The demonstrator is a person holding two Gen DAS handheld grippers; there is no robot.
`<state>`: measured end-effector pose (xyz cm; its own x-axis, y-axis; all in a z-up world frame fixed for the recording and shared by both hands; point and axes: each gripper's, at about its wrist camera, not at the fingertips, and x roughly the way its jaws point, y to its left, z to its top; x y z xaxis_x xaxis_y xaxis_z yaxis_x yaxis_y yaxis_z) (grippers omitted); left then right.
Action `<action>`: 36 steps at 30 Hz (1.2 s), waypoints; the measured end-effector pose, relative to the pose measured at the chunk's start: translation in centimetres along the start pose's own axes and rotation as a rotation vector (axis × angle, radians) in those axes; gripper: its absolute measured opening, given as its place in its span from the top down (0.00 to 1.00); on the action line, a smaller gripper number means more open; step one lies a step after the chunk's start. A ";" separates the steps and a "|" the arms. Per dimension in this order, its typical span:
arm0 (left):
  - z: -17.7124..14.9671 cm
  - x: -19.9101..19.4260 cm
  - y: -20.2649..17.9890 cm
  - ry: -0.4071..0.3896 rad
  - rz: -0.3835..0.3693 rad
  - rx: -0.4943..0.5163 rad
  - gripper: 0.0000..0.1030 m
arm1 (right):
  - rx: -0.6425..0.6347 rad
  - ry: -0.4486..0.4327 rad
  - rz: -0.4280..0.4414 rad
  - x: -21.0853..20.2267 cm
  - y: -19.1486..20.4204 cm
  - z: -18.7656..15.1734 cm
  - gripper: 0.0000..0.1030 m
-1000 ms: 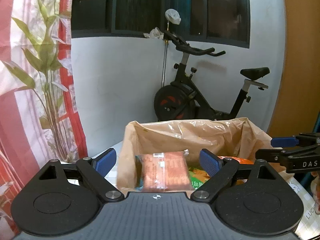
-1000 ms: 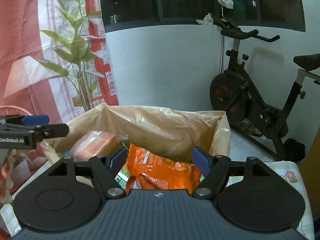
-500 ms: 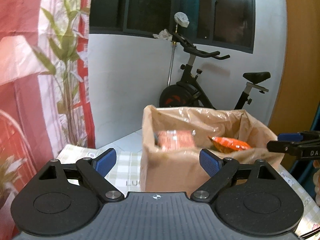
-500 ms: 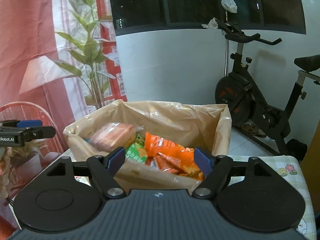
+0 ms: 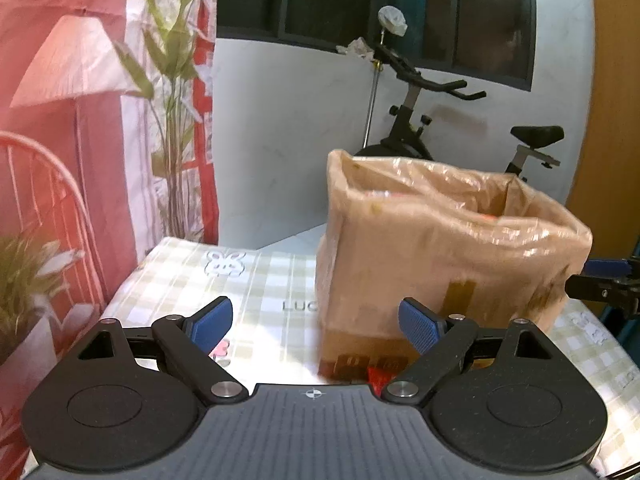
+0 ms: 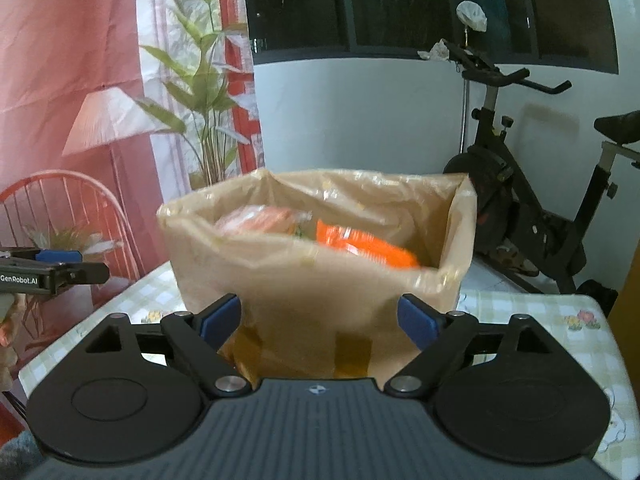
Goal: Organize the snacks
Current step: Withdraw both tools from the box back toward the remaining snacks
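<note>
The left tool (image 5: 314, 322) gaped empty; the right tool (image 6: 320, 318) was opening, empty, behind the lined box (image 6: 320, 280). "GenRobot.AI" marked the left tool; "LUC" showed on the table (image 5: 260, 280).

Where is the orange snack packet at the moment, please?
In the right wrist view the orange snack packet lies inside the plastic-lined cardboard box on the checked tablecloth, toward its right side, beside a paler wrapped snack pack on its left.

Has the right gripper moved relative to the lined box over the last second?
Yes. The right gripper has backed away from the lined box; its jaws, opening and empty, were over the snacks.
</note>
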<state>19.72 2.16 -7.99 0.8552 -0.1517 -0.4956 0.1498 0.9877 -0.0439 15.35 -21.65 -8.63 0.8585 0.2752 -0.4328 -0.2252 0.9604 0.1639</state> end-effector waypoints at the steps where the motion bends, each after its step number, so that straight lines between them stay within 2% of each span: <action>1: -0.4 0.0 0.0 0.001 0.005 0.000 0.11 | -0.001 0.004 0.001 0.1 0.1 -0.5 0.15; 14: -4.8 0.2 -0.6 0.037 0.040 -0.010 0.11 | -0.044 0.033 -0.006 0.1 0.9 -5.9 0.15; 24: -6.6 0.4 -1.3 0.047 0.049 0.001 0.12 | 0.009 0.093 -0.069 -0.4 -1.8 -7.9 0.15; 36: -9.0 1.0 -1.9 0.118 0.016 -0.014 0.12 | 0.103 0.245 -0.088 -0.9 -1.7 -12.9 0.15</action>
<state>15.83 0.50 -16.20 0.7930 -0.1316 -0.5948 0.1292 0.9905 -0.0469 9.00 -22.95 -19.95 0.7330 0.2052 -0.6485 -0.0961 0.9751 0.1999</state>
